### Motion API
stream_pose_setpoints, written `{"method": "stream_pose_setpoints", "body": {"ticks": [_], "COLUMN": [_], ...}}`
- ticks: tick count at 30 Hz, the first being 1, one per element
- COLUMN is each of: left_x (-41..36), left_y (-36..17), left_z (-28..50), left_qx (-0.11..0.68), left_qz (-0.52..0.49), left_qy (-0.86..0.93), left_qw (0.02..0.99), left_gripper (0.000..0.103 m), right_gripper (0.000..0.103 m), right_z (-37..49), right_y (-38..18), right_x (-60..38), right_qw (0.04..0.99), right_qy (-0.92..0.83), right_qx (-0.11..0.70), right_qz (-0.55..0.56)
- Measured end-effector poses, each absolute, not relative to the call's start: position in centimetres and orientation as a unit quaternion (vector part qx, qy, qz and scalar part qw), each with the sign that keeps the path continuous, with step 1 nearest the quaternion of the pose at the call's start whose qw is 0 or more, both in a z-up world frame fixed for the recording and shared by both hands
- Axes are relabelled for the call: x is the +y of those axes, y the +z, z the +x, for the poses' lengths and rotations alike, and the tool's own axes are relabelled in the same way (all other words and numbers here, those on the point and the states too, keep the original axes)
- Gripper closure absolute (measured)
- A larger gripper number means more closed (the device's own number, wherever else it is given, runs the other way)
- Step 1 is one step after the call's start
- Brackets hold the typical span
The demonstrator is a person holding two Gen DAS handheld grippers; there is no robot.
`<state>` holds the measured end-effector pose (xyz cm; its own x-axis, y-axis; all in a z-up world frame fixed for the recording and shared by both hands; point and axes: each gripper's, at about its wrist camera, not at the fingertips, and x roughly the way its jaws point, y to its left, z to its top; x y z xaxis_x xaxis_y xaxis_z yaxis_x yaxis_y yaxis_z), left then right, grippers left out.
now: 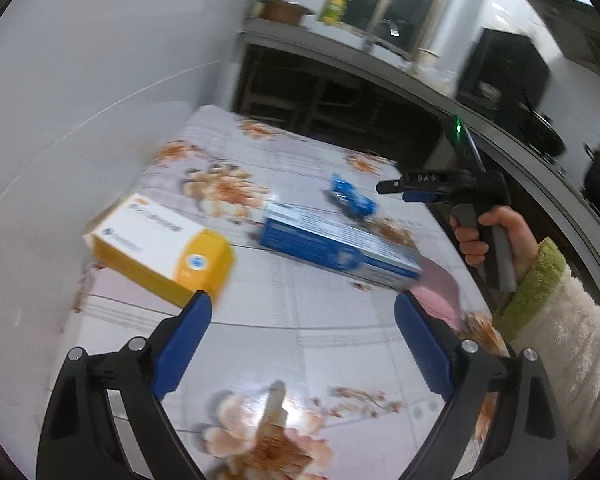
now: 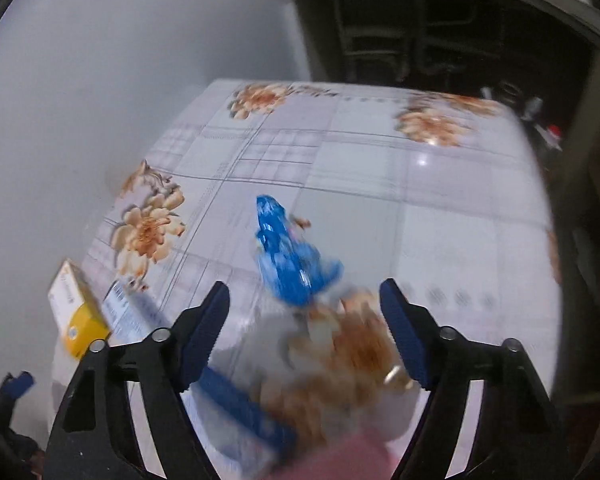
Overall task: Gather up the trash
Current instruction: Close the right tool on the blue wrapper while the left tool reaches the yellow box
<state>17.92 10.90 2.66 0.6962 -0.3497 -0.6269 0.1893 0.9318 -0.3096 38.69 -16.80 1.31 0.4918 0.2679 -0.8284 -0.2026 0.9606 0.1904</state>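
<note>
A crumpled blue wrapper [image 2: 286,256] lies on the flowered tablecloth, just ahead of my right gripper [image 2: 302,292], whose blue pads stand apart with nothing pressed between them. The left wrist view shows the same wrapper [image 1: 350,196] beyond a long blue box [image 1: 340,246], with the right gripper [image 1: 392,189] hovering beside it in a person's hand. A yellow and white box [image 1: 160,246] lies left of the blue box. My left gripper [image 1: 302,300] is open above the cloth, short of both boxes. A pink sheet [image 1: 440,292] lies near its right finger.
The table [image 1: 320,348] stands against a pale wall on the left. Behind it runs a dark counter [image 1: 340,76] with pots, a yellow jar [image 1: 334,8] and a black appliance [image 1: 504,68]. A fuzzy white and green sleeve [image 1: 556,320] reaches in from the right.
</note>
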Motion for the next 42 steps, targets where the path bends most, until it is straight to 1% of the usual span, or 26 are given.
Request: {"method": "stream_pose_setpoints", "body": {"ticks": [1,5,6,7,11,15,17,21,28,31,35,42], "left_x": [11.6,13.4,13.8,14.1,14.7,14.4,14.6,15.2,14.2,13.6,12.2,10.5], "left_y": [2.6,2.0,1.7,1.3,0.3,-1.2,-2.0,-3.5,-3.9,-3.9,-3.6,-3.8], "left_z": [18.6,21.7,22.6,23.7,26.6,28.7,29.3,30.3,30.3,29.8,28.4,24.9], "left_qx": [0.366,0.392,0.4,0.414,0.424,0.434,0.433,0.441,0.412,0.407,0.402,0.417], "left_qz": [-0.122,-0.147,-0.153,-0.158,-0.18,-0.168,-0.178,-0.201,-0.154,-0.141,-0.101,-0.054], "left_qy": [-0.133,-0.04,-0.021,0.0,0.064,0.114,0.147,0.178,0.184,0.164,0.132,0.048], "left_qw": [0.913,0.907,0.904,0.897,0.885,0.877,0.871,0.856,0.879,0.888,0.9,0.906], "left_gripper": [0.012,0.012,0.009,0.009,0.008,0.007,0.007,0.007,0.006,0.009,0.015,0.017], "right_gripper": [0.036,0.049,0.052,0.053,0.063,0.075,0.077,0.078,0.078,0.078,0.078,0.078], "right_z": [39.6,42.5,42.9,43.1,42.9,42.2,41.6,40.0,31.5,27.3,23.1,17.1], "right_y": [0.8,-1.5,-2.1,-2.4,-3.1,-3.1,-3.0,-1.9,3.7,5.5,5.9,5.3], "right_x": [-16.4,-14.8,-14.5,-14.2,-13.7,-13.4,-13.5,-14.9,-18.9,-20.4,-21.8,-22.8], "right_qw": [0.861,0.845,0.841,0.839,0.842,0.846,0.848,0.859,0.886,0.894,0.888,0.885], "right_qy": [0.136,0.131,0.133,0.133,0.12,0.116,0.117,0.117,0.137,0.143,0.155,0.148], "right_qx": [0.49,0.518,0.525,0.527,0.526,0.518,0.515,0.498,0.441,0.421,0.425,0.427], "right_qz": [0.026,0.012,0.012,0.008,-0.013,-0.041,-0.044,-0.021,0.038,0.047,0.082,0.113]}}
